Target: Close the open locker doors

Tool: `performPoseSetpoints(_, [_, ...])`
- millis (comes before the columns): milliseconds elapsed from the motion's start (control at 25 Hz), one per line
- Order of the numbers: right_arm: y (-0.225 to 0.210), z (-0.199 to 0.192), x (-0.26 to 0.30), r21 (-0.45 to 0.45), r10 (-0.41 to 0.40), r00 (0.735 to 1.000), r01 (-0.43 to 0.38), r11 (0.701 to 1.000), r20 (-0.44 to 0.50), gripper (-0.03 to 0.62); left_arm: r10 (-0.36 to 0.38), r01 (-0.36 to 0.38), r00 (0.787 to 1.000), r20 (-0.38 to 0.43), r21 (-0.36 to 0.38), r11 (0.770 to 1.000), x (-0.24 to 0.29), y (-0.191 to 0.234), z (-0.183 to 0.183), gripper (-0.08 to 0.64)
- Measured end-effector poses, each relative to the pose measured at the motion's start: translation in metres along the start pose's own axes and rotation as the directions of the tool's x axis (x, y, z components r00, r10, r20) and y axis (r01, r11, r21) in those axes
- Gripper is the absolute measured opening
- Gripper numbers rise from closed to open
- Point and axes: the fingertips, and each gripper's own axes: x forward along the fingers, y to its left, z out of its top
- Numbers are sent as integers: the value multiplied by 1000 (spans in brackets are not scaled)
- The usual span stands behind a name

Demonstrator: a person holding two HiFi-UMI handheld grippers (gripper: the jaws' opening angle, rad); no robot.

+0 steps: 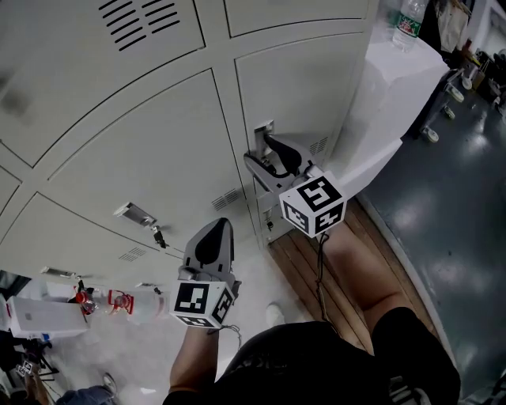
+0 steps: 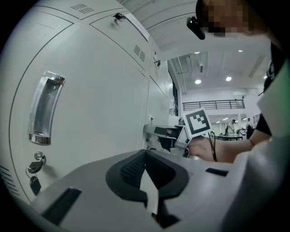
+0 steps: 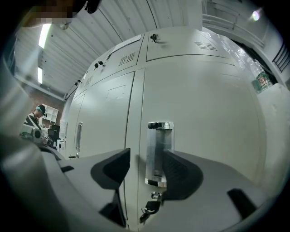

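While the right tongs [image 3: 146, 155] stand wide open and level in front of the bank of lockers, the chrome handle [image 3: 158, 154] of the locker door [image 3: 204, 113] ahead of them sits upright between the two pads. The right pad lies just beside the handle's right edge, and whether it touches cannot be told. The left pad stands clear of the handle, over the seam to the next door. Nothing is gripped. A bunch of keys [image 3: 149, 209] hangs from the lock just under the handle. This door looks flush with the one beside it, with no gap along the seam. The left tongs [image 2: 145, 156] are closed, pad against pad, with nothing between them. They point along the face of a second door [image 2: 104, 99], which also lies shut. That door's own clear handle [image 2: 45, 106] and dangling keys [image 2: 34, 168] sit to the left of the tongs, well apart from the pads. The tips are near the door's face, but contact cannot be made out. Past the closed pads the right marker cube [image 2: 198, 123] shows further along the same row of lockers. In the head view the left tongs sit lower and further left than the right ones, both aimed at the pale doors. A water bottle [image 1: 409, 20] stands on top of the lockers at their end.
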Motion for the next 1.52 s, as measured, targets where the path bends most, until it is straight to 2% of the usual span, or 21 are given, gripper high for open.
performPoseSetpoints(600, [-2,-1,-2,7,19,1000,-19,1000,6,233,22,-22,1000,-1,-4,1000,-3,-2,0,5])
performPoseSetpoints(840, [-8,4,-32,21,4,1000,-4,1000,9,232,39,-39,999,5,-7,999,-12,-22,2,5])
performPoseSetpoints(1000, [-4,6,-65,14,14,1000,-14,1000,2,227,41,-41,999,16,-4,999,-20,-50,5,5])
performPoseSetpoints(1120, [-1,10,-95,8,17,1000,-17,1000,6,208,44,-44,999,29,-1,999,-28,-74,7,5])
performPoseSetpoints(1240, [2,16,-128,12,14,1000,-14,1000,21,148,53,-53,998,40,4,999,-39,-99,8,5])
performPoseSetpoints(1400, [7,15,-176,18,10,1000,-10,1000,19,13,59,-60,997,45,12,998,-56,-138,5,5])
performPoseSetpoints(1520, [12,15,-212,15,12,1000,-12,1000,14,3,62,-63,997,46,15,998,-68,-167,1,5])
